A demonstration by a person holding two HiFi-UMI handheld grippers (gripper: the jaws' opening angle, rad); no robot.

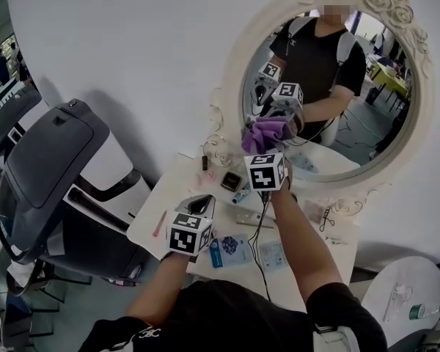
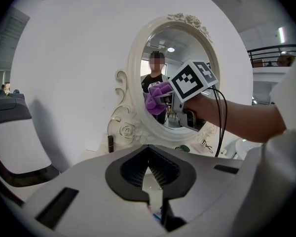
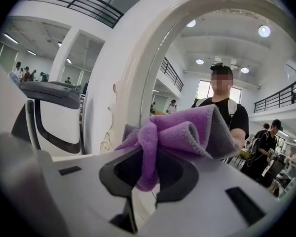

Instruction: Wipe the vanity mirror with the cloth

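Right gripper view: right gripper (image 3: 145, 166) jaws clamp purple cloth (image 3: 180, 130) (bunched) at vanity mirror (image 3: 149, 63), frame center. Left gripper (image 2: 149, 156) jaws closed, empty.

Hand-held gripper (image 3: 147, 176) clamped on purple cloth (image 3: 180, 131), vanity mirror (image 3: 187, 78) just beyond, person (image 3: 222, 110) reflected

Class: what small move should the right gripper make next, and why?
Probably sweep the purple cloth to the right across the mirror. The right gripper has its jaws shut on the cloth at the glass's lower left, and most of the glass lies beyond.
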